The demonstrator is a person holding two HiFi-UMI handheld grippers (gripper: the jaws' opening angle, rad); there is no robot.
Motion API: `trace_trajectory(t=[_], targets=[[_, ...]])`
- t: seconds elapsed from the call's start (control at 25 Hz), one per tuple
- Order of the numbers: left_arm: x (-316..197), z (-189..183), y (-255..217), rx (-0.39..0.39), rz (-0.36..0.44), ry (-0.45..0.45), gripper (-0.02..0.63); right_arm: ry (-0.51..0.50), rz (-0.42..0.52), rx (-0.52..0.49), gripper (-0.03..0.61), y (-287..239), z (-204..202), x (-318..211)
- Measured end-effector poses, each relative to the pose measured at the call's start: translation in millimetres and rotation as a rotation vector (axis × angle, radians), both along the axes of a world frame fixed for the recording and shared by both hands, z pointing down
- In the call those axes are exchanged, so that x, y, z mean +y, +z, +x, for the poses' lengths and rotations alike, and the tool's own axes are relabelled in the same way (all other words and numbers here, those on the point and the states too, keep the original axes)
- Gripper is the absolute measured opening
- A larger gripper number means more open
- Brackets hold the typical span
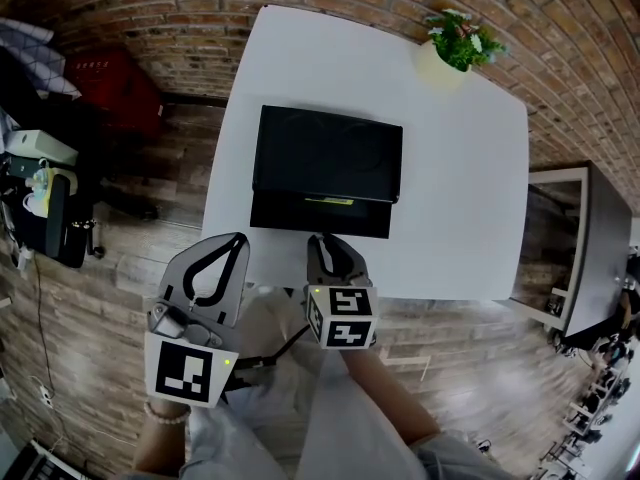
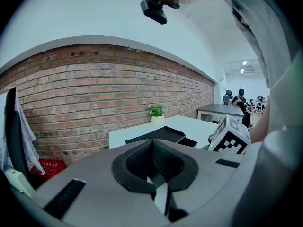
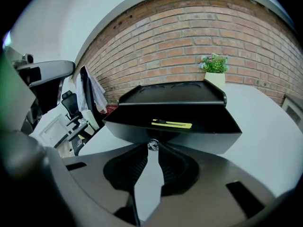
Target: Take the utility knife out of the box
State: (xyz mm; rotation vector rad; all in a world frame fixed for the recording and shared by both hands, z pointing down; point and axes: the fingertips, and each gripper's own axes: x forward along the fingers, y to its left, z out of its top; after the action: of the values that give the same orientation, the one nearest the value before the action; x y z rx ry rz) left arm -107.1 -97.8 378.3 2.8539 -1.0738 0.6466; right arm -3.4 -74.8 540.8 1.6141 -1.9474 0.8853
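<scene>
A black box [image 1: 325,153] stands on the white table [image 1: 460,188] with its front drawer [image 1: 320,215] pulled out. A yellow utility knife [image 1: 328,201] lies crosswise in the drawer [image 3: 189,134], and the knife [image 3: 171,124] shows plainly in the right gripper view. My right gripper [image 1: 325,238] is at the drawer's front, shut on its small metal knob [image 3: 152,144]. My left gripper [image 1: 238,237] hangs off the table's near edge to the left of the box, shut and empty, its jaws meeting at the tips [image 2: 152,142]. The box [image 2: 158,134] lies beyond them.
A potted plant [image 1: 458,43] stands at the table's far right corner by the brick wall. A red crate [image 1: 115,88] and a cluttered desk sit on the wooden floor to the left. Another grey table [image 1: 590,238] is at the right.
</scene>
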Motion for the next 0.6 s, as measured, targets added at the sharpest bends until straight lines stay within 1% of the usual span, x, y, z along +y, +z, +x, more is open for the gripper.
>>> trace_trajectory(t=[0.6], targets=[[8.4,3.9,2.9,-0.001,0.001,0.038,0.015,-0.004,-0.041,-0.016,0.091,3.7,-10.9,39.2]])
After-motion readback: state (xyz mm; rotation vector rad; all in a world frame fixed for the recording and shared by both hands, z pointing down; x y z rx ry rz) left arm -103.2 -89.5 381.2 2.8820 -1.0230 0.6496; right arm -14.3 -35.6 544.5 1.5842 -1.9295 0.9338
